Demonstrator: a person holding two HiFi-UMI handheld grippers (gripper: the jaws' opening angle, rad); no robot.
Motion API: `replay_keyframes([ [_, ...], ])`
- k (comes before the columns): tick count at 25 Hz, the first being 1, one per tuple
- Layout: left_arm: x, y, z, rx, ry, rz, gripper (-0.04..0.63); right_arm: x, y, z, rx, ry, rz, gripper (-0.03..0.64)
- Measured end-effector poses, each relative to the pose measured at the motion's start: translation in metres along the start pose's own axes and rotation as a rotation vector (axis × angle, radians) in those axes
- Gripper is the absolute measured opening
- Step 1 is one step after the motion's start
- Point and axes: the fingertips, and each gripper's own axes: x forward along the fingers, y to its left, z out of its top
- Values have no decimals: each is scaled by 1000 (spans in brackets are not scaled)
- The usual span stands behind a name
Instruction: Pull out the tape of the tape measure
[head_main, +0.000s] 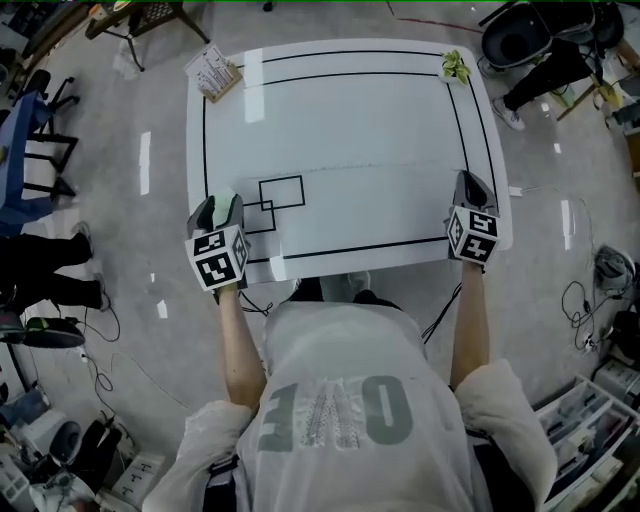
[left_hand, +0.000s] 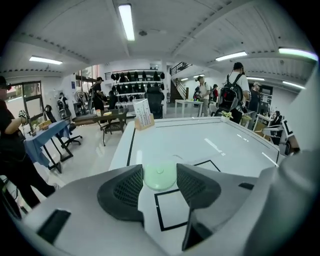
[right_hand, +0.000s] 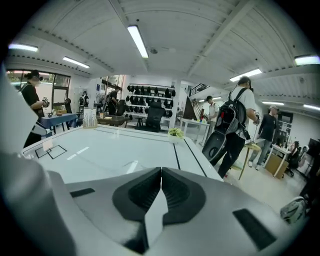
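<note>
1. The left claw (head_main: 222, 208) grasps the pale green round tape measure (left_hand: 160, 179) by its rim, low over the worktop's (head_main: 350, 120) near left corner, beside the black squares (head_main: 281, 192)
2. The right claw (head_main: 468, 185) is clenched on nothing, at the near right edge
3. A box (head_main: 212, 72) and a plant (head_main: 456, 66) stand at the far corners

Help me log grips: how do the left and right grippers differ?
The left gripper is clamped on a pale green tape measure, jaws apart; the right gripper is shut, empty. The left gripper sits beside the black-outlined squares, the right gripper at the table's right edge. Both are near its front edge.
</note>
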Motion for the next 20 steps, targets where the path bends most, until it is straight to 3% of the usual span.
replay_keyframes([
  [6, 13, -13, -37, -15, 86, -5, 230, 2, 5, -42, 52, 92, 10, 32],
  [20, 13, -10, -68, -51, 118, 70, 232, 2, 13, -70, 63, 161, 34, 34],
])
